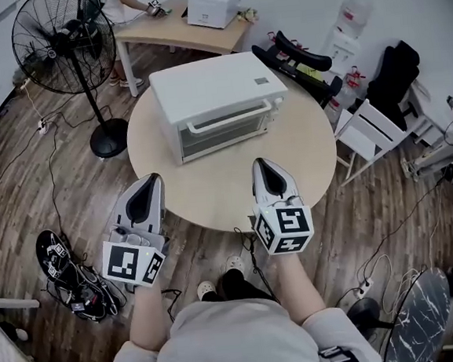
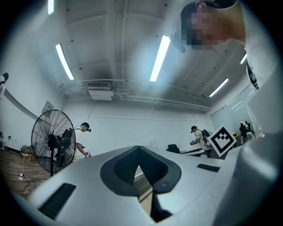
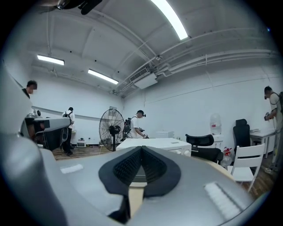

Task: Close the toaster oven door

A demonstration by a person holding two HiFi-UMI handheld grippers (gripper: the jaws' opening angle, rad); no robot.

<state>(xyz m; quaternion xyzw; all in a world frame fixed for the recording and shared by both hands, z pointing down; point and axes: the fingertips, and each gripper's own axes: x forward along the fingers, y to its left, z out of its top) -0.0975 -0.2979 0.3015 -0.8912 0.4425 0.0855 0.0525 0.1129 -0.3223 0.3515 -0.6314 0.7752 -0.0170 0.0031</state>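
Two grippers, both yours, hang over the near edge of the round surface [image 1: 212, 197].

Head view: your left gripper [image 1: 153, 179] and right gripper [image 1: 261, 164] point away from you and are well apart from each other. Each has its jaws drawn together with nothing between them. The toaster oven [image 1: 215, 90] stands on the surface ahead of the two grippers and between their lines, clear of both sets of tips. Its door [image 1: 222, 135] is upright and closed against the front, and the handle [image 1: 229, 119] runs along the door's upper edge, facing the grippers. A floor fan [image 1: 61, 41] stands beyond your left gripper and to its left.

Left gripper view: the left gripper [image 2: 138, 149] has its jaws meeting at the tips and holds nothing. The floor fan [image 2: 52, 141] rises to its left.

Right gripper view: the right gripper [image 3: 141, 148] is closed tip to tip and empty. The toaster oven [image 3: 154, 143] sits straight ahead, past the tips. The floor fan [image 3: 111, 128] stands farther off to the gripper's left, and a white chair [image 3: 247, 159] is to its right.
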